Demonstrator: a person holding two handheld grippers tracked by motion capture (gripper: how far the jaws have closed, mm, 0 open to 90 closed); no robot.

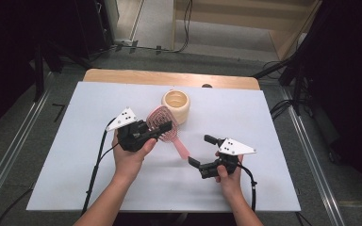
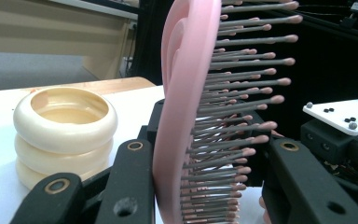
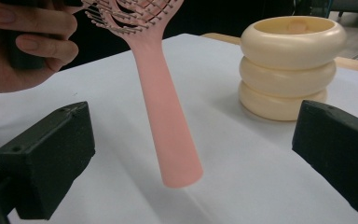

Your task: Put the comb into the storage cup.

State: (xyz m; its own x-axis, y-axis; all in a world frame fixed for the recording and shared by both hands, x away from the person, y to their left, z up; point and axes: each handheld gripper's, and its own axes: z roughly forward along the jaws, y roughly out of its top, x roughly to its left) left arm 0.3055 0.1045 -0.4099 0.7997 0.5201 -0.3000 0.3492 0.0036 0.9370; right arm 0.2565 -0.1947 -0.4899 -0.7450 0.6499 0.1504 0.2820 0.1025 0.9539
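While the left gripper (image 1: 156, 131) holds its jaws clamped on the head of the pink hairbrush (image 1: 162, 123), the brush hangs above the middle of the white table (image 1: 75, 155), its handle slanting down toward the right gripper (image 1: 202, 150), whose jaws stand wide apart with nothing between them. Just behind the brush stands a cream ringed pot (image 1: 176, 105), near the far edge. Bare surface lies open on both sides and toward the near edge; no readable writing appears anywhere.
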